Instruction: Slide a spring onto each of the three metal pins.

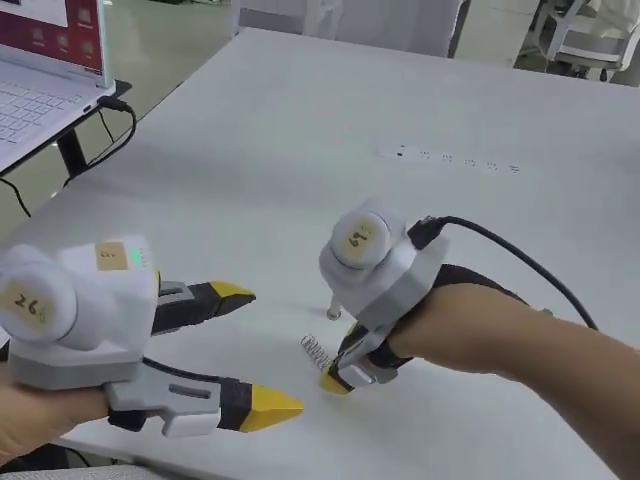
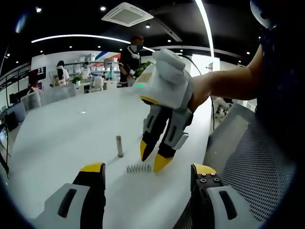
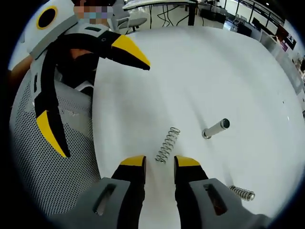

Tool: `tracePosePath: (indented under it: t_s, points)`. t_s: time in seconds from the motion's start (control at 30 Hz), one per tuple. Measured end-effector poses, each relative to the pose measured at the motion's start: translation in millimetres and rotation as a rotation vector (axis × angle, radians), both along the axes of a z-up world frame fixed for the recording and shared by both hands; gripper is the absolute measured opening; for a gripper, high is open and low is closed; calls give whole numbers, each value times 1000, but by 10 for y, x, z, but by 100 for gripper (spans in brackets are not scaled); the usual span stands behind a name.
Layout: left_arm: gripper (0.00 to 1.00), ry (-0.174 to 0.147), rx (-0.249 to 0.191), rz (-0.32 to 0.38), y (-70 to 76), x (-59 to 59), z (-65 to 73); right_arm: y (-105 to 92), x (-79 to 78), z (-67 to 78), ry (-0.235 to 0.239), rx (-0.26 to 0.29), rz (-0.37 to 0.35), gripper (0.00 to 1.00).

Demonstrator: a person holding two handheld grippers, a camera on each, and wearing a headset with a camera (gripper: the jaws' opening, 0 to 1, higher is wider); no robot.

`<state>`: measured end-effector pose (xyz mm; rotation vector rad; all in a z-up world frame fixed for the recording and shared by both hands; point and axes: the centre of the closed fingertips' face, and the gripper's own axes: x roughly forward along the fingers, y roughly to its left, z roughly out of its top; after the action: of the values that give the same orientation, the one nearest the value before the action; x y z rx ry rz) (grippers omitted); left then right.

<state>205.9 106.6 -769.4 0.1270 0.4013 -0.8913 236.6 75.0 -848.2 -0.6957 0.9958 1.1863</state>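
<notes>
The right gripper [image 3: 161, 161] is pointing down at a spring [image 3: 167, 143] lying flat on the table [image 1: 300, 150]. Its jaws are narrowly apart and empty, probably for pinching the spring. A pin [image 3: 215, 128] is standing upright near it. The left gripper [image 1: 270, 350] is hovering wide open, holding nothing.

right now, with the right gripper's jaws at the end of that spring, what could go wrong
1. The right gripper lines up with just one end of the spring; a pinch there might flick it away across the smooth table.
2. The upright pin stands close by and could be knocked over.
3. A second spring beside that gripper may get swept aside.
</notes>
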Motion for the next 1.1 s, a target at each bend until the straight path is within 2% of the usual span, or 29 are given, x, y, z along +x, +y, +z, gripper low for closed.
tracePosePath:
  t_s: [0.2,0.43,0.63,0.77,0.87,0.97,1.1]
  points:
    - [68,0,-4,6,23,-11,-2,48,57,-56,-6,-1,-49,20]
    - [68,1,-4,8,38,-9,-14,117,69,-93,-19,-4,-65,19]
    - [67,0,-8,10,43,0,-15,128,112,-127,-66,-40,-61,17]
    - [67,1,-9,11,50,1,-18,117,123,-122,-59,-49,-80,14]
    - [66,1,-8,12,53,-3,-22,114,144,-120,-35,-41,-109,13]
    - [66,2,-5,10,51,-7,-30,97,160,-136,-31,-50,-102,10]
    - [66,1,-4,9,50,-8,-32,91,138,-123,-36,-47,-69,9]
